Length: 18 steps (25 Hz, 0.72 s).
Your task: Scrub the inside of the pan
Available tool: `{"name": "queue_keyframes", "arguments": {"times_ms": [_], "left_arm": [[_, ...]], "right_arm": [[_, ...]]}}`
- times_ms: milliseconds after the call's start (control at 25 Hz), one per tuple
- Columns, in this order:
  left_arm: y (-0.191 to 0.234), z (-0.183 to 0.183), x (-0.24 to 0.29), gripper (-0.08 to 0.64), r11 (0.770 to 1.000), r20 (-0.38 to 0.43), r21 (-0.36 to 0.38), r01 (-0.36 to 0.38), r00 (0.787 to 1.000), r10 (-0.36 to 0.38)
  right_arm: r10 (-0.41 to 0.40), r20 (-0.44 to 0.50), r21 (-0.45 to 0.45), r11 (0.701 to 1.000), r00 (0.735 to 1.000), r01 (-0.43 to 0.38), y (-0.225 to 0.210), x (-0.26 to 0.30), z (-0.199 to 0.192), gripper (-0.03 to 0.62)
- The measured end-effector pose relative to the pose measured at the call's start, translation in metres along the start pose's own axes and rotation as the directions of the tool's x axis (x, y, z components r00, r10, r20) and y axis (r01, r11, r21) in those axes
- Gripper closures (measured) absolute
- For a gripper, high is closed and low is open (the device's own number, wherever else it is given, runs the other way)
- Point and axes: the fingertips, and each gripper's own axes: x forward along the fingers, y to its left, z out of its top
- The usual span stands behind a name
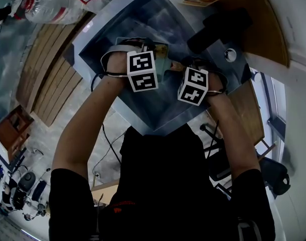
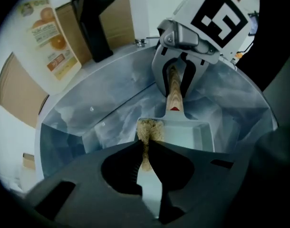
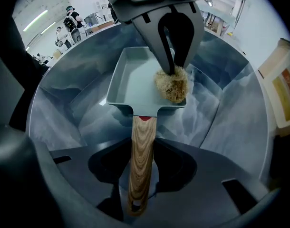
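Observation:
A pale teal rectangular pan [image 3: 133, 80] with a wooden handle [image 3: 142, 156] hangs tilted inside the steel sink [image 3: 64, 99]. My right gripper [image 3: 142, 175] is shut on that handle, which runs straight between its jaws. My left gripper [image 2: 145, 144] is shut on a tan fibrous scrub pad [image 2: 147, 127], and the pad rests on the pan's floor by one rim. The right gripper view shows the pad [image 3: 172, 85] in the pan's far right corner under the left gripper [image 3: 173, 68]. In the head view both marker cubes hide most of the pan [image 1: 165, 64].
The sink [image 1: 143, 24] walls close in on all sides of the pan. A black faucet [image 1: 218, 29] stands at its back rim. A carton printed with oranges [image 2: 50, 42] leans behind the sink. Plastic bottles [image 1: 47, 6] lie to the far left.

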Motion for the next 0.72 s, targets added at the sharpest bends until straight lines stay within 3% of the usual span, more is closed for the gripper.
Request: {"name": "queue_keyframes", "arguments": {"times_ms": [200, 720], "left_arm": [[0.003, 0.007, 0.016, 0.512, 0.985, -0.101, 0.165, -0.055, 0.992, 0.072], [0.01, -0.003, 0.022, 0.523, 0.954, -0.18, 0.282, -0.103, 0.971, 0.159]], "right_arm": [[-0.002, -0.008, 0.004, 1.0, 1.0, 0.002, 0.0, 0.001, 0.0, 0.438], [0.001, -0.016, 0.025, 1.0, 1.0, -0.001, 0.0, 0.002, -0.001, 0.442]]}}
